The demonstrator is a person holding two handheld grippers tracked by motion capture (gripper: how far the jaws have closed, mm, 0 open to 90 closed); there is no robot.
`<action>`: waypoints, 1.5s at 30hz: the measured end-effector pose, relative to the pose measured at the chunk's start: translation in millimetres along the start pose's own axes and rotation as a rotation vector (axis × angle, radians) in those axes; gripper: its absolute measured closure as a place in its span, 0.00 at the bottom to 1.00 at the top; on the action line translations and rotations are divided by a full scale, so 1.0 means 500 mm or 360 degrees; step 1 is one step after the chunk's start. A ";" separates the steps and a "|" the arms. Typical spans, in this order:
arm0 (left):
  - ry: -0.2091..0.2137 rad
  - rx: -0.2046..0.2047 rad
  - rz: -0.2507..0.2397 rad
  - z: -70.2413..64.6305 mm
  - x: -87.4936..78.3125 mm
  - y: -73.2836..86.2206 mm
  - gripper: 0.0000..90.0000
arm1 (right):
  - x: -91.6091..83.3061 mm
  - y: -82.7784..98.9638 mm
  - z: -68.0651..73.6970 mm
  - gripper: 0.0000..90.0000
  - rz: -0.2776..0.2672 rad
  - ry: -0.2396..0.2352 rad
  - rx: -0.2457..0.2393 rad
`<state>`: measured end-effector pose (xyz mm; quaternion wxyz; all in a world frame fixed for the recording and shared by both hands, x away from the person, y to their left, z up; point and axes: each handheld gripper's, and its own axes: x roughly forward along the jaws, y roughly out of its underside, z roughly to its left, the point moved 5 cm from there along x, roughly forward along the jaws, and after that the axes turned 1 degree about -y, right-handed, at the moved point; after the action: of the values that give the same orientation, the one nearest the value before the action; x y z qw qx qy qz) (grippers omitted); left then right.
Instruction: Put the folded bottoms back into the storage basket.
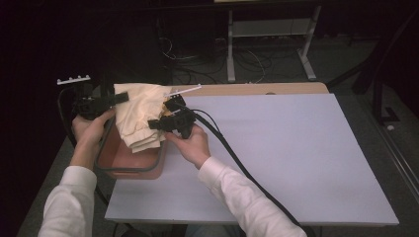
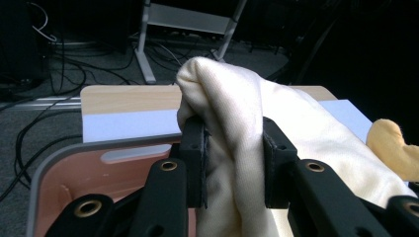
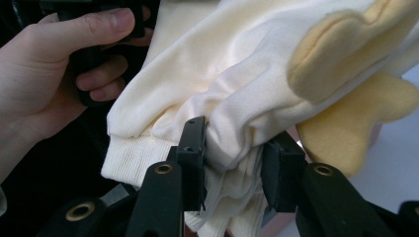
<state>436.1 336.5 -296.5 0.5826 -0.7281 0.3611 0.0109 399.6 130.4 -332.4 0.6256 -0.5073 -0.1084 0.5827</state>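
Observation:
A folded cream garment with yellow plush patches hangs over a brown bin with a grey rim at the table's left side. My left gripper is shut on the garment's far left fold; in the left gripper view the cream cloth bunches between both pads. My right gripper is shut on the garment's near right side, and its view has several layers with ribbed cuffs pinched between the pads. The garment's lower part dips into the bin.
The wide white table top lies to the right of the bin, with a wooden strip along its far edge. Past the table, cables and a white desk frame are on the dark floor. A person's left hand is close behind the garment.

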 end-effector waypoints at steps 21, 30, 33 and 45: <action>-0.0046 -0.0059 0.0030 0.062 -0.001 0.048 0.77 | 0.074 0.035 0.000 0.72 0.0043 -0.0021 0.0037; -0.0065 -0.0074 0.0058 0.085 0.003 0.066 0.77 | 0.103 0.048 -0.002 0.72 0.0060 -0.0032 0.0068; -0.0073 -0.0080 0.0068 0.091 0.006 0.072 0.77 | 0.112 0.054 -0.004 0.72 0.0069 -0.0033 0.0072; -0.0106 -0.0092 0.0126 0.118 0.026 0.093 0.77 | 0.144 0.073 -0.013 0.72 0.0089 -0.0029 0.0116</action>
<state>444.7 377.7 -360.0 0.5721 -0.7290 0.3696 0.0687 403.2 180.4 -395.8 0.6261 -0.4816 -0.0787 0.6081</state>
